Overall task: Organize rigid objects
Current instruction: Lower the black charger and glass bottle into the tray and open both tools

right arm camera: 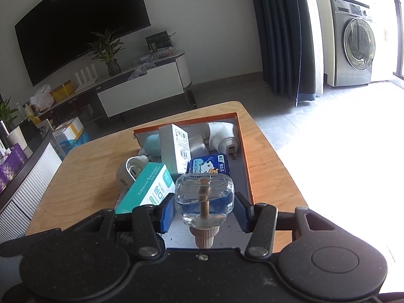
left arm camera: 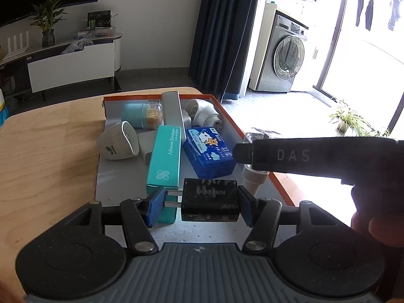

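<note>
Black charger (left arm camera: 210, 199) pinched in left gripper (left arm camera: 202, 203), bottle (right arm camera: 204, 199) in right gripper (right arm camera: 204, 213) (tray (left arm camera: 280, 186) cluttered)

Daylight from our right, blown out at the glass doors

We see the doorway (left arm camera: 366, 58) and floor (right arm camera: 341, 136) burn white, while the television (right arm camera: 80, 38) wall sits dim; fisheye bending curves the curtain (right arm camera: 285, 32) and frame edges, and the tray (left arm camera: 282, 189) rim glows orange.

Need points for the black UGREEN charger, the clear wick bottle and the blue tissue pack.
black UGREEN charger (left arm camera: 210, 200), left wrist view, on its top face near the logo.
clear wick bottle (right arm camera: 204, 197), right wrist view, on the glass body.
blue tissue pack (left arm camera: 208, 149), left wrist view, on the printed top.
</note>
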Motion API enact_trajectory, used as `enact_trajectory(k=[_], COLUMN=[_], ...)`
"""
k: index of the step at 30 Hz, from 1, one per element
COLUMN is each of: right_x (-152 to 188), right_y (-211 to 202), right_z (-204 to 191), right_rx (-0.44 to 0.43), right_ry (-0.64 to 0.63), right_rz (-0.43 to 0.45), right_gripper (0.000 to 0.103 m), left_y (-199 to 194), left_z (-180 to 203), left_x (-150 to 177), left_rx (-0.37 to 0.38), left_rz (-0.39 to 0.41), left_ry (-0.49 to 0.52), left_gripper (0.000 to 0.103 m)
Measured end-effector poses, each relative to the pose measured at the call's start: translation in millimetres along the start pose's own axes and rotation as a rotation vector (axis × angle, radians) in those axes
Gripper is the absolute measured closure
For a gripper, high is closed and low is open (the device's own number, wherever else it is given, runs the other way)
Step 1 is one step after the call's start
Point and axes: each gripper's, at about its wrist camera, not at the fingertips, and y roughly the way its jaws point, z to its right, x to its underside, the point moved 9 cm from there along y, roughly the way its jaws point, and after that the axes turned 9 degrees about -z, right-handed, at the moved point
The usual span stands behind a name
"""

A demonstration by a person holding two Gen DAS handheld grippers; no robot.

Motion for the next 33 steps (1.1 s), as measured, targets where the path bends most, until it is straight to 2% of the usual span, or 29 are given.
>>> enact_trajectory(k=[3,14,20,22,29,33], right_x=[-2,-11,-12,-12,-10,-2], right_y=[-1,-22,-36,-40,-56,-66], right_z=[1,10,11,10,9,13], right_rx=[0.002,-0.002,-0.006,-0.005,0.003,0.012], right_ry=[0.005,0.038,0.035,0.032,0.010,-0.003], right_rz=[0.007,0.081,0.107,0.114,0.123,0.114], right_gripper=[0.041,0.040,0.034,0.026,0.016,0.014], left_y=[0,9,2,-5,-36,-52], left_z=[2,12,10,8,-1,-5], left_x=[-1,1,-3,-5,-8,-7], left_rx=[-0.001,0.018,0.003,-0.008,-0.080,-0.120], left_rz=[0.002,-0.020,-0.004,0.006,0.044,0.065], left_ry=[0.004,0.020,0.002,-0.008,-0.031,-0.040], left_gripper=[0.042,0.043,0.036,0.030,0.013,0.004])
